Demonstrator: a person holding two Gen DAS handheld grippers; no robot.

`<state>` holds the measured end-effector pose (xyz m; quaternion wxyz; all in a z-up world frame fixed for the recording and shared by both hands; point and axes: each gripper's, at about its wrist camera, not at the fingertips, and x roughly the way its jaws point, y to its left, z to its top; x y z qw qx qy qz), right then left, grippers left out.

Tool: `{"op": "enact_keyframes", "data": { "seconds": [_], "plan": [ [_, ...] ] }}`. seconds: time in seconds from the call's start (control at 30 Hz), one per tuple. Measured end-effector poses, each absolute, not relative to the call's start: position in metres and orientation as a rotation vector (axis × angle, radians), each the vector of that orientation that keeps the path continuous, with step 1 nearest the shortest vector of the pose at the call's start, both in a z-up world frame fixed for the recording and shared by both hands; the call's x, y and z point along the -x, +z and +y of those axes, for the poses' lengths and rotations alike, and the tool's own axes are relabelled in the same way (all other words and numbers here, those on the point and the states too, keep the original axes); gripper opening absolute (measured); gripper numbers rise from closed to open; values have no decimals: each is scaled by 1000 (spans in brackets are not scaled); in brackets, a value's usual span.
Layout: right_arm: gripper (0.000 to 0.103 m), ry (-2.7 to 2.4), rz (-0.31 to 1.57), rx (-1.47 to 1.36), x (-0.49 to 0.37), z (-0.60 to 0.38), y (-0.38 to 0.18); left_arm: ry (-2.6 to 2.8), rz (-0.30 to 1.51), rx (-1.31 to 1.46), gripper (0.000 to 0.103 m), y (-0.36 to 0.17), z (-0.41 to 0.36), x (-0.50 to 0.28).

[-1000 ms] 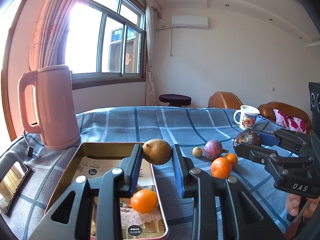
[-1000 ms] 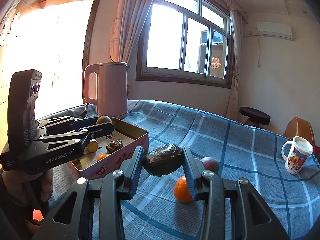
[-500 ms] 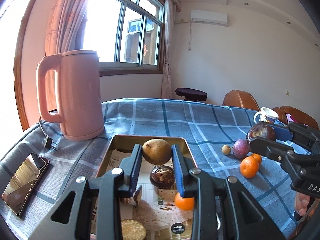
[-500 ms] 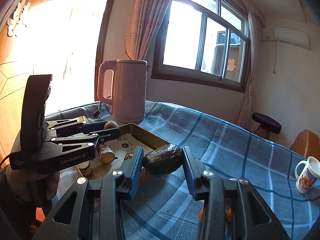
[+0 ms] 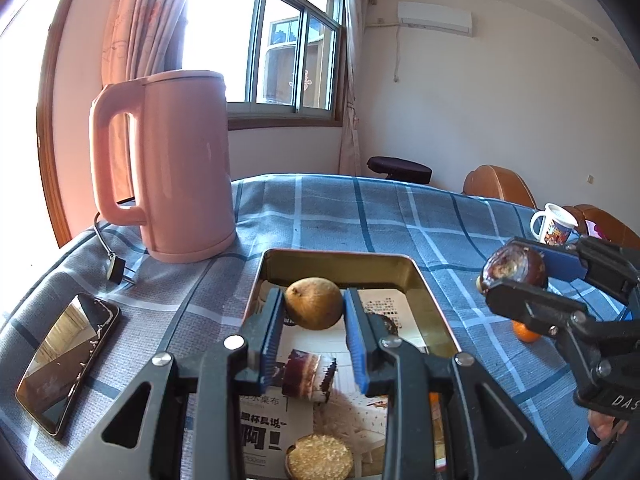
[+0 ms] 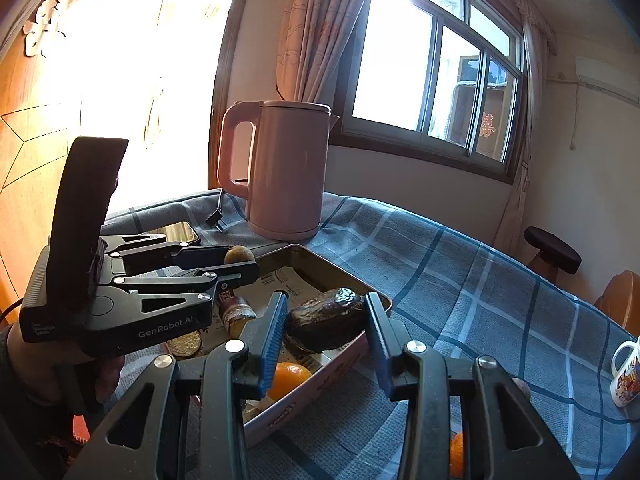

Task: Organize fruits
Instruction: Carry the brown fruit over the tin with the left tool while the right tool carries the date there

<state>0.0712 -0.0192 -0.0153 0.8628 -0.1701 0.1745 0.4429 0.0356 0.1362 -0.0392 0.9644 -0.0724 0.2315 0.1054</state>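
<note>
Brown kiwi [image 5: 314,303], dark avocado [image 6: 325,319], above tin [image 5: 338,258]

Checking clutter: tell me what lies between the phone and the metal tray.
Left wrist view: only bare checked cloth separates the phone from the tray.

Both grippers have been carried across toward the metal tray [image 5: 428,304]. The left gripper [image 5: 314,312], with the brown fruit [image 5: 314,303], now hangs above the tray's far end. The right gripper [image 6: 324,328], with the dark avocado [image 6: 325,324], is brought over the tray's corner.

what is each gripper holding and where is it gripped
Left gripper: brown round fruit, pinched across its sides. Right gripper: dark wrinkled fruit, clamped at its two ends.
</note>
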Motion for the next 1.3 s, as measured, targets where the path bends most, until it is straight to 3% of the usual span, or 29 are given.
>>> {"op": "enact_keyframes", "data": {
  "seconds": [1.3],
  "plan": [
    [41, 959, 483, 441, -72, 21, -59, 171, 609, 182, 32, -53, 145, -58]
  ]
}}
